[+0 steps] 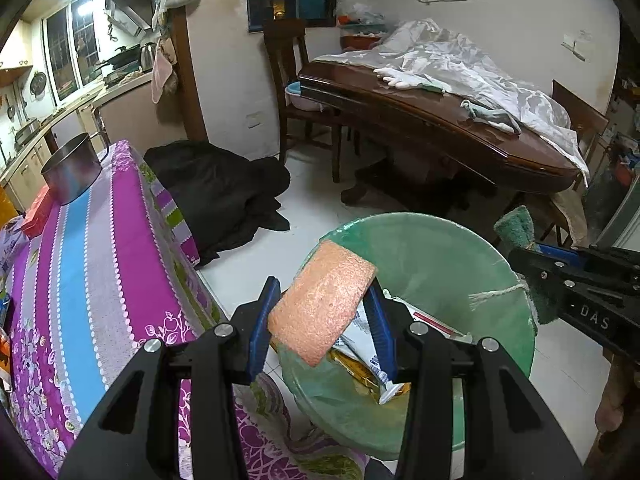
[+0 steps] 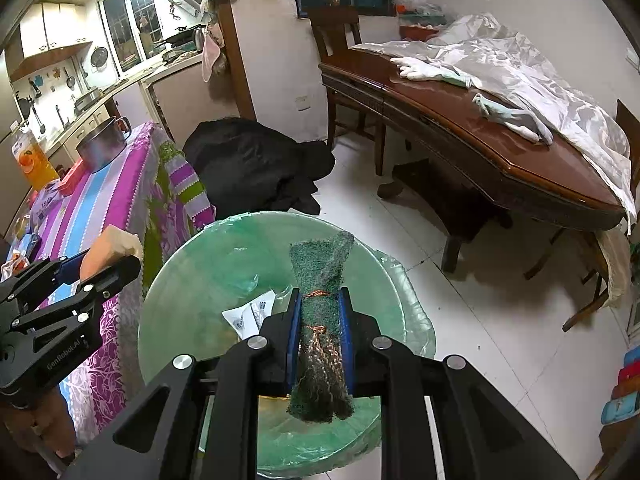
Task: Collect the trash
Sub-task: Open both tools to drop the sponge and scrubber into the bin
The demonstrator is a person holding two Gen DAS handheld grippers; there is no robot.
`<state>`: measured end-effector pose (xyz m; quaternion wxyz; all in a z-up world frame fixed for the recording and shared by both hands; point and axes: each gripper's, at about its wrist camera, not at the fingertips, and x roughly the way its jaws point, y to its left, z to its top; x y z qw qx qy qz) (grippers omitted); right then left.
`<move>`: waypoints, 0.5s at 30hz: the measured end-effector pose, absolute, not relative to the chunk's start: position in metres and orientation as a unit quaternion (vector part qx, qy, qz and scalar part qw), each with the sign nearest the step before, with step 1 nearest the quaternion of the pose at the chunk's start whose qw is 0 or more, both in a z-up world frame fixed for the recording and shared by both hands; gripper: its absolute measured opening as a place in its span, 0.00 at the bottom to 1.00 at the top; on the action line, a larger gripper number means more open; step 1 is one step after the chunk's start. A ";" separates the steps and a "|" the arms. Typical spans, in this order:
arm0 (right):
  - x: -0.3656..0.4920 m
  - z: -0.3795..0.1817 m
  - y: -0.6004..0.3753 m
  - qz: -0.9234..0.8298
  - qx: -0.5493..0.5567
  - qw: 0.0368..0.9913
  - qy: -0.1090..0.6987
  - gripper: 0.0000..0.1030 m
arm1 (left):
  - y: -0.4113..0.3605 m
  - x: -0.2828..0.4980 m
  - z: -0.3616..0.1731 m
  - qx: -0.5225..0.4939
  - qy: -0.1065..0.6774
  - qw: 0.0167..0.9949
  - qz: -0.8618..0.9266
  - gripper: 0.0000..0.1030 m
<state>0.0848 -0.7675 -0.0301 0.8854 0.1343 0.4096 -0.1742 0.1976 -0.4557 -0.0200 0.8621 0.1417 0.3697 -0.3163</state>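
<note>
A green-lined trash bin point(image 1: 460, 248) stands on the floor beside the low table; it also shows in the right wrist view point(image 2: 192, 268). Wrappers point(image 1: 360, 360) lie inside it. My left gripper point(image 1: 322, 296) is shut on an orange sponge point(image 1: 320, 304) and holds it over the bin's left rim. My right gripper point(image 2: 320, 300) is shut on a rolled green scouring pad point(image 2: 320, 340) tied with string, held above the bin's opening. The right gripper also shows at the right edge of the left wrist view point(image 1: 520, 252).
A low table with a purple and blue cloth point(image 1: 92, 264) stands left of the bin, with a steel pot point(image 1: 72, 172) on it. A black bag point(image 1: 224, 192) lies on the floor behind. A wooden dining table point(image 1: 460, 128) with cloth and gloves stands at the right.
</note>
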 end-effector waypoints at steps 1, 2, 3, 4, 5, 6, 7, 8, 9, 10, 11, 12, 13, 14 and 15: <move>0.085 -0.030 -0.767 -0.173 0.134 0.885 0.410 0.18 | -0.456 0.198 -0.020 0.141 0.370 0.862 -0.317 0.40; 0.086 -0.029 -0.767 -0.173 0.134 0.885 0.410 0.18 | -0.457 0.198 -0.020 0.142 0.370 0.861 -0.318 0.40; 0.087 -0.029 -0.766 -0.172 0.133 0.885 0.411 0.18 | -0.458 0.197 -0.020 0.142 0.370 0.861 -0.319 0.40; 0.087 -0.029 -0.766 -0.172 0.134 0.885 0.411 0.18 | -0.458 0.197 -0.020 0.142 0.369 0.861 -0.320 0.40; 0.087 -0.028 -0.766 -0.171 0.132 0.886 0.411 0.18 | -0.459 0.197 -0.020 0.142 0.369 0.861 -0.320 0.40; 0.087 -0.028 -0.765 -0.171 0.133 0.886 0.410 0.18 | -0.460 0.197 -0.020 0.142 0.370 0.860 -0.321 0.40; 0.087 -0.028 -0.766 -0.171 0.133 0.886 0.410 0.18 | -0.460 0.197 -0.021 0.143 0.370 0.860 -0.322 0.40; 0.087 -0.028 -0.765 -0.171 0.133 0.886 0.410 0.18 | -0.462 0.197 -0.021 0.144 0.370 0.859 -0.324 0.40; 0.087 -0.028 -0.765 -0.171 0.133 0.886 0.410 0.18 | -0.462 0.196 -0.021 0.145 0.369 0.859 -0.324 0.40; 0.088 -0.028 -0.764 -0.170 0.133 0.886 0.410 0.18 | -0.462 0.195 -0.021 0.145 0.367 0.860 -0.324 0.40; 0.089 -0.029 -0.765 -0.168 0.133 0.886 0.411 0.21 | -0.463 0.196 -0.022 0.144 0.369 0.859 -0.324 0.44; 0.090 -0.029 -0.765 -0.167 0.133 0.886 0.410 0.29 | -0.462 0.196 -0.022 0.144 0.369 0.859 -0.324 0.48; 0.090 -0.028 -0.764 -0.168 0.134 0.887 0.409 0.35 | -0.462 0.195 -0.022 0.145 0.367 0.861 -0.322 0.59; 0.090 -0.029 -0.765 -0.168 0.134 0.888 0.407 0.43 | -0.463 0.195 -0.022 0.145 0.365 0.862 -0.320 0.67; 0.090 -0.028 -0.765 -0.168 0.135 0.888 0.406 0.45 | -0.463 0.194 -0.022 0.145 0.364 0.863 -0.320 0.69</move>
